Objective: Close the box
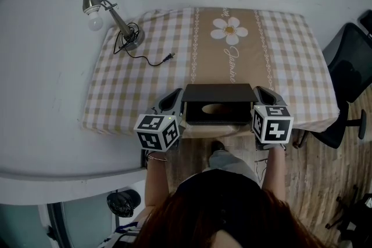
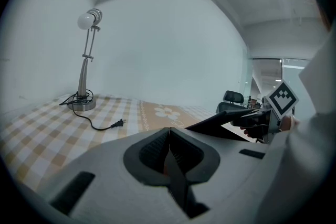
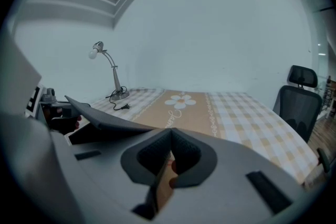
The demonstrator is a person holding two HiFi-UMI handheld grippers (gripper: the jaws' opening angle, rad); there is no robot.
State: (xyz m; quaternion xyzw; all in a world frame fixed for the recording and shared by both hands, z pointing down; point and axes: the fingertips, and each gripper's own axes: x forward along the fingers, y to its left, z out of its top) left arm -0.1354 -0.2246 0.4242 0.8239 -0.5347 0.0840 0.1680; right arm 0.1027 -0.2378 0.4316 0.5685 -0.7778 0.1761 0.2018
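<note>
A dark box (image 1: 218, 103) sits at the table's near edge, its black lid (image 1: 219, 92) partly raised over the opening. My left gripper (image 1: 176, 99) is at the box's left side and my right gripper (image 1: 260, 93) at its right side. In the left gripper view the jaws (image 2: 169, 131) are shut on a thin dark flap edge, and the tilted lid (image 2: 226, 122) shows to the right. In the right gripper view the jaws (image 3: 171, 135) are shut on a brown cardboard flap (image 3: 164, 186), with the lid (image 3: 102, 118) slanting on the left.
A checked tablecloth with a daisy strip (image 1: 229, 29) covers the table. A desk lamp (image 1: 110, 15) with its loose cord and plug (image 1: 156, 61) stands at the far left corner. A black office chair (image 1: 349, 75) is beside the table's right edge.
</note>
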